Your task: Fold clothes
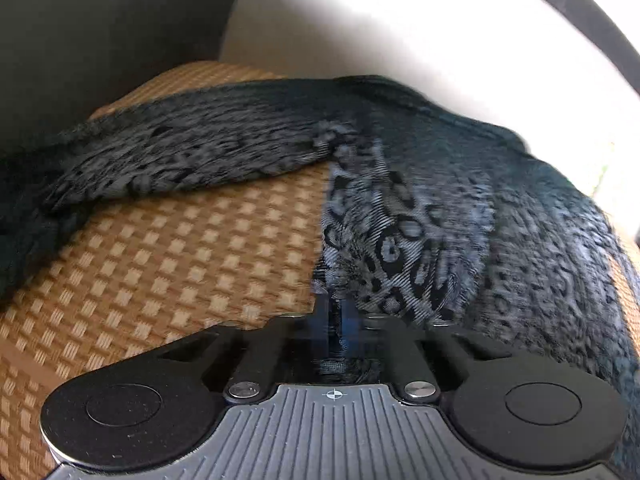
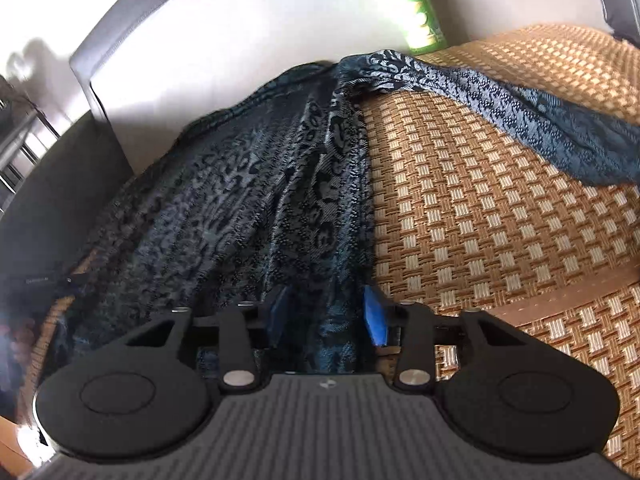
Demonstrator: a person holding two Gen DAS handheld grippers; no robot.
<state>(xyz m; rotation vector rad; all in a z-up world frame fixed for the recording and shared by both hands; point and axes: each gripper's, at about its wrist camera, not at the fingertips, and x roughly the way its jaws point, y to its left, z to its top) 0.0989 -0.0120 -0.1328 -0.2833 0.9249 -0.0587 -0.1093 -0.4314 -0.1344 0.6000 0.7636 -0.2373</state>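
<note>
A dark blue-grey patterned garment (image 1: 400,208) lies on a woven tan mat (image 1: 180,260). In the left wrist view my left gripper (image 1: 335,316) is shut on the garment's edge, the blue pads pressed together with cloth between them. A sleeve-like strip (image 1: 180,152) runs off to the left. In the right wrist view the garment (image 2: 248,200) runs forward from my right gripper (image 2: 328,316). Its blue pads (image 2: 374,316) stand apart with a fold of cloth lying between them. Another strip (image 2: 520,112) stretches to the right across the mat (image 2: 500,220).
A white wall or panel (image 1: 400,20) rises behind the mat. A green patterned box (image 2: 420,4) stands at the mat's far edge. A dark grey surface (image 2: 60,184) lies to the left. A wooden strip (image 2: 560,300) crosses the mat at right.
</note>
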